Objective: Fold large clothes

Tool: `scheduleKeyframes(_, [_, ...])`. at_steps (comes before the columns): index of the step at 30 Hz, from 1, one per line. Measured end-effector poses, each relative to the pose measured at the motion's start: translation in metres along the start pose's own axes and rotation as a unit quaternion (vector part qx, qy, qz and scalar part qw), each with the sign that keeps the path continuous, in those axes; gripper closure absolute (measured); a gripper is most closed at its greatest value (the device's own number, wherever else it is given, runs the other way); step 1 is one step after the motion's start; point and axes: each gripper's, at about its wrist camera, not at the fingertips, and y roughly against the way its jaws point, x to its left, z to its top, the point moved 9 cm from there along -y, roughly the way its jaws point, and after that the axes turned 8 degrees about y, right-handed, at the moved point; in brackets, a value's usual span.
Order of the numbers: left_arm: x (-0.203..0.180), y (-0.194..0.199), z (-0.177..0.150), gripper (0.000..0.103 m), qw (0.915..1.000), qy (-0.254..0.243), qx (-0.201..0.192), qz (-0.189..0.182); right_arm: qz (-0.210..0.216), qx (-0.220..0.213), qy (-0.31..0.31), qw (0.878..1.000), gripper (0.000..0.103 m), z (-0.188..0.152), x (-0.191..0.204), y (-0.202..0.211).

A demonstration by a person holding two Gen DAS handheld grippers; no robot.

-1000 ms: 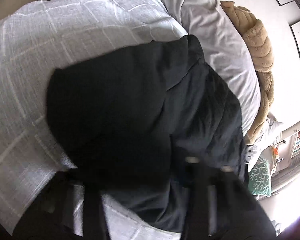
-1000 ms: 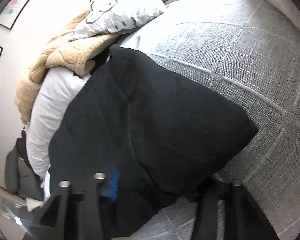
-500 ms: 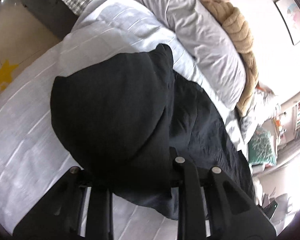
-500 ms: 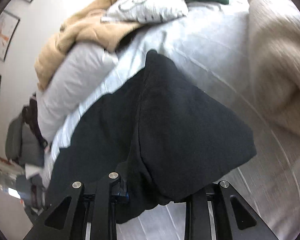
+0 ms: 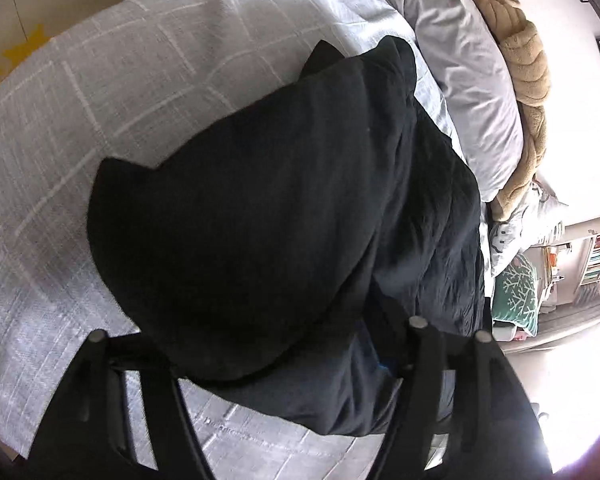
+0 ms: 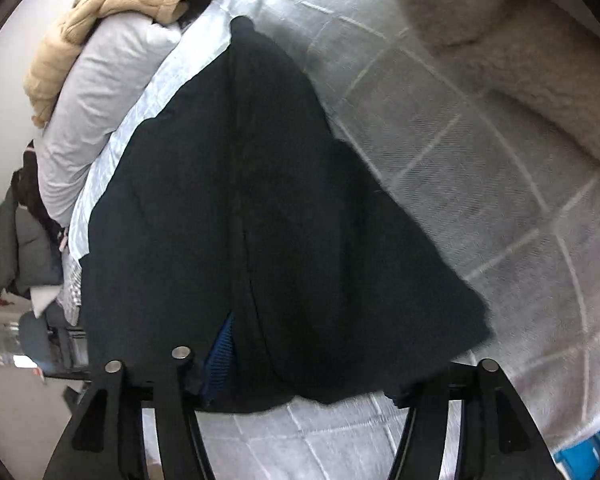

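Note:
A large black garment (image 5: 284, 216) lies on a grey checked bed cover (image 5: 100, 92), with one layer folded over another. My left gripper (image 5: 268, 364) sits at its near edge with the cloth between wide-set fingers; the tips are hidden by cloth, so the grip is unclear. In the right wrist view the same garment (image 6: 268, 208) spreads ahead. My right gripper (image 6: 320, 388) stands at its near edge, the fabric draping between its spread fingers. A blue label (image 6: 220, 352) shows at the hem.
A grey pillow (image 5: 472, 92) and a tan blanket (image 5: 528, 80) lie along the wall side. A green pillow (image 5: 516, 300) lies further off. A cream fuzzy blanket (image 6: 512, 52) lies at the right of the bed. Shelves (image 5: 596, 256) stand beyond.
Both grippers have swung and moved with the garment's near edge; the folded black layer now fills more of each view and lies lower over the bed cover.

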Motion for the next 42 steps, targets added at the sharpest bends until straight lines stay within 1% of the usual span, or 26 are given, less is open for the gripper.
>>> scheduleKeyframes(3, [0.002, -0.002, 0.004, 0.031, 0.9993, 0.030, 0.001, -0.021, 0.009, -0.015, 0.005, 1.000, 0.039, 0.003, 0.000, 0.025])
scheduleKeyframes(5, [0.006, -0.004, 0.008, 0.030, 0.9974, 0.062, 0.000, -0.038, -0.005, -0.033, 0.015, 0.999, 0.039, 0.004, -0.001, 0.041])
scheduleKeyframes(7, [0.009, -0.007, 0.013, 0.029, 0.9940, 0.095, -0.003, -0.054, -0.029, -0.064, 0.035, 0.997, 0.039, 0.006, 0.002, 0.059])
scheduleKeyframes(9, [0.009, -0.010, 0.014, 0.027, 0.9924, 0.108, -0.008, -0.058, -0.053, -0.098, 0.063, 0.992, 0.038, 0.012, 0.011, 0.079])
scheduleKeyframes(11, [0.009, -0.011, 0.015, 0.027, 0.9918, 0.113, -0.015, -0.058, -0.096, -0.153, 0.091, 0.979, 0.032, 0.018, 0.019, 0.103])
scheduleKeyframes(12, [0.009, -0.010, 0.015, 0.027, 0.9914, 0.115, -0.017, -0.060, -0.121, -0.186, 0.108, 0.969, 0.029, 0.021, 0.026, 0.115])
scheduleKeyframes(13, [0.008, -0.010, 0.016, 0.027, 0.9907, 0.119, -0.021, -0.064, -0.132, -0.205, 0.120, 0.962, 0.029, 0.022, 0.033, 0.121])
scheduleKeyframes(15, [0.008, -0.009, 0.017, 0.028, 0.9893, 0.126, -0.026, -0.069, -0.131, -0.228, 0.146, 0.954, 0.028, 0.023, 0.054, 0.122])
scheduleKeyframes(16, [0.009, -0.009, 0.018, 0.034, 0.9892, 0.126, -0.029, -0.068, -0.123, -0.233, 0.164, 0.951, 0.028, 0.021, 0.068, 0.117])
scheduleKeyframes(17, [0.008, -0.009, 0.019, 0.042, 0.9897, 0.123, -0.031, -0.066, -0.112, -0.232, 0.182, 0.949, 0.028, 0.020, 0.082, 0.108])
scheduleKeyframes(18, [0.007, -0.008, 0.018, 0.045, 0.9902, 0.119, -0.034, -0.064, -0.104, -0.228, 0.199, 0.947, 0.028, 0.017, 0.095, 0.098])
scheduleKeyframes(19, [0.005, -0.007, 0.018, 0.051, 0.9905, 0.117, -0.039, -0.062, -0.096, -0.218, 0.224, 0.945, 0.028, 0.011, 0.114, 0.080])
scheduleKeyframes(22, [-0.001, -0.001, 0.017, 0.061, 0.9905, 0.112, -0.056, -0.056, -0.075, -0.186, 0.277, 0.940, 0.029, -0.005, 0.156, 0.039])
scheduleKeyframes(23, [-0.006, 0.003, 0.017, 0.064, 0.9910, 0.106, -0.063, -0.053, -0.066, -0.171, 0.295, 0.938, 0.031, -0.013, 0.171, 0.023])
scheduleKeyframes(24, [-0.009, 0.007, 0.016, 0.066, 0.9912, 0.100, -0.069, -0.052, -0.060, -0.163, 0.306, 0.936, 0.036, -0.018, 0.181, 0.014])
scheduleKeyframes(25, [-0.014, 0.013, 0.016, 0.068, 0.9912, 0.093, -0.078, -0.053, -0.053, -0.154, 0.320, 0.933, 0.039, -0.025, 0.193, 0.002])
scheduleKeyframes(27, [-0.024, 0.024, 0.016, 0.070, 0.9907, 0.080, -0.092, -0.061, -0.033, -0.130, 0.345, 0.929, 0.054, -0.036, 0.215, -0.022])
scheduleKeyframes(28, [-0.031, 0.031, 0.015, 0.071, 0.9900, 0.071, -0.101, -0.068, -0.025, -0.121, 0.351, 0.928, 0.057, -0.041, 0.220, -0.030])
scheduleKeyframes(30, [-0.042, 0.041, 0.014, 0.072, 0.9890, 0.056, -0.112, -0.079, -0.001, -0.098, 0.362, 0.927, 0.068, -0.047, 0.236, -0.053])
scheduleKeyframes(32, [-0.058, 0.054, 0.010, 0.074, 0.9868, 0.032, -0.123, -0.100, 0.014, -0.068, 0.365, 0.928, 0.073, -0.053, 0.243, -0.077])
scheduleKeyframes(33, [-0.065, 0.059, 0.008, 0.074, 0.9857, 0.021, -0.127, -0.109, 0.015, -0.050, 0.364, 0.930, 0.073, -0.055, 0.244, -0.093])
scheduleKeyframes(36, [-0.097, 0.074, -0.007, 0.075, 0.9798, -0.037, -0.138, -0.139, 0.015, -0.035, 0.354, 0.934, 0.073, -0.054, 0.238, -0.116])
scheduleKeyframes(37, [-0.113, 0.078, -0.015, 0.075, 0.9761, -0.070, -0.144, -0.147, 0.019, -0.032, 0.347, 0.937, 0.073, -0.052, 0.238, -0.124])
scheduleKeyframes(39, [-0.134, 0.083, -0.029, 0.075, 0.9698, -0.109, -0.147, -0.161, 0.023, -0.028, 0.340, 0.940, 0.073, -0.051, 0.236, -0.131])
scheduleKeyframes(41, [-0.162, 0.083, -0.049, 0.075, 0.9613, -0.150, -0.146, -0.178, 0.023, -0.025, 0.346, 0.937, 0.073, -0.053, 0.235, -0.133])
scheduleKeyframes(42, [-0.170, 0.082, -0.058, 0.075, 0.9584, -0.166, -0.145, -0.182, 0.027, -0.023, 0.346, 0.938, 0.073, -0.053, 0.234, -0.132])
